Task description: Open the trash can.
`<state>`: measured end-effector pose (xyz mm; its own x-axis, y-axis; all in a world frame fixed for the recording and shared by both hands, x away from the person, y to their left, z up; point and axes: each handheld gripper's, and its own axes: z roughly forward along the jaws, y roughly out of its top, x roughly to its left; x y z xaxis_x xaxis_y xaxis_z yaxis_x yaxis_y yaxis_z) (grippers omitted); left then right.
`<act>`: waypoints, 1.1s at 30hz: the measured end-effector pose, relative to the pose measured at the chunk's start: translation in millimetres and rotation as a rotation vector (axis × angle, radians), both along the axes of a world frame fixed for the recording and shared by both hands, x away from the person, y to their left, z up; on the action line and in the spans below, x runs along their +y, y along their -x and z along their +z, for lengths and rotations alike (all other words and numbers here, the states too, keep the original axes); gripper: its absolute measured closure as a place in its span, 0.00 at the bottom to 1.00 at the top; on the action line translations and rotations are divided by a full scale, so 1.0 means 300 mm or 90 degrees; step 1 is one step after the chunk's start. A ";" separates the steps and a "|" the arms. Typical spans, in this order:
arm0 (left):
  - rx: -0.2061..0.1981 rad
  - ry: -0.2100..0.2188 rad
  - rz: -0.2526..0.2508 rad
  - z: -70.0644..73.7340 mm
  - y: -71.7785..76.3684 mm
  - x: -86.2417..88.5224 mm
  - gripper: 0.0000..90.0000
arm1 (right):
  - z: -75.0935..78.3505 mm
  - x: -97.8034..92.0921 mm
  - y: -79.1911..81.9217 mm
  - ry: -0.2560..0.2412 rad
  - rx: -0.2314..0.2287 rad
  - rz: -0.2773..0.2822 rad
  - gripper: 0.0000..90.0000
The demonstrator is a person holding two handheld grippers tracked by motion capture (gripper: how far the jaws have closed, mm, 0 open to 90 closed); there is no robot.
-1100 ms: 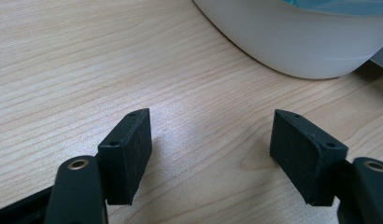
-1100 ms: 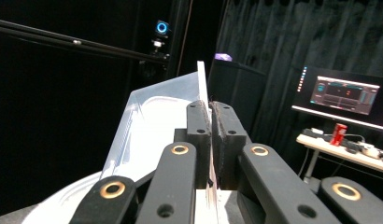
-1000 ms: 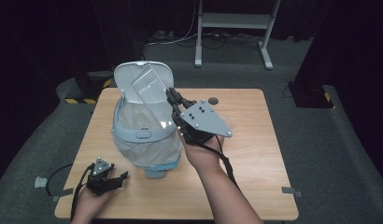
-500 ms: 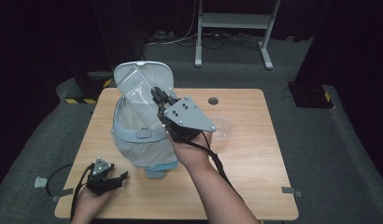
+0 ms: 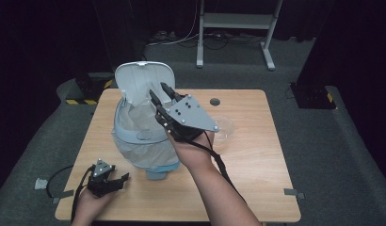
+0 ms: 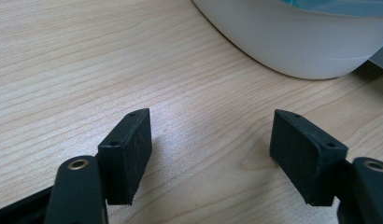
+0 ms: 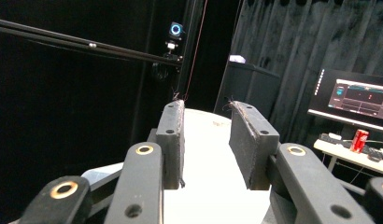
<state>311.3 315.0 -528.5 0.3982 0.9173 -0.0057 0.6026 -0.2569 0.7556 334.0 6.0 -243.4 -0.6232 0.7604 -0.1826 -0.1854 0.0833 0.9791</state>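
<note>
A white bin point(image 5: 139, 141) with a pale blue rim and a bag liner stands on the left half of the wooden table point(image 5: 261, 165), its lid point(image 5: 137, 82) tipped up at the back. My right gripper point(image 5: 159, 92) hovers above the bin's right side and points at the lid. Its jaws are apart with nothing between them. In the right gripper view the gripper point(image 7: 206, 114) faces the white lid point(image 7: 213, 158) close up. My left gripper point(image 5: 119, 181) rests near the table's front left corner, open and empty. In the left gripper view the gripper point(image 6: 210, 135) lies just short of the bin's white base point(image 6: 297, 46).
A clear plastic bowl point(image 5: 223, 128) sits on the table just right of the right hand. A round cable hole point(image 5: 214, 101) is in the table's back middle. A metal stand point(image 5: 238, 23) is on the floor behind the table. A screen point(image 7: 355, 100) glows across the room.
The right gripper has moved left and toward the back, from beside the bin to over it, closer to the lid. The clear bowl came into sight behind it. The left gripper stayed still.
</note>
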 end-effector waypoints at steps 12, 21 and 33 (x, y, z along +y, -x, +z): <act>-0.001 -0.001 0.000 0.000 0.000 -0.002 0.33 | -0.085 -0.042 0.075 -0.015 0.017 0.017 0.72; 0.000 -0.002 0.000 0.000 0.000 -0.002 0.33 | -0.162 -0.035 0.099 -0.011 0.036 0.031 0.83; -0.001 -0.002 0.000 0.000 0.000 -0.002 0.33 | -0.140 -0.029 0.107 -0.022 0.007 0.039 0.96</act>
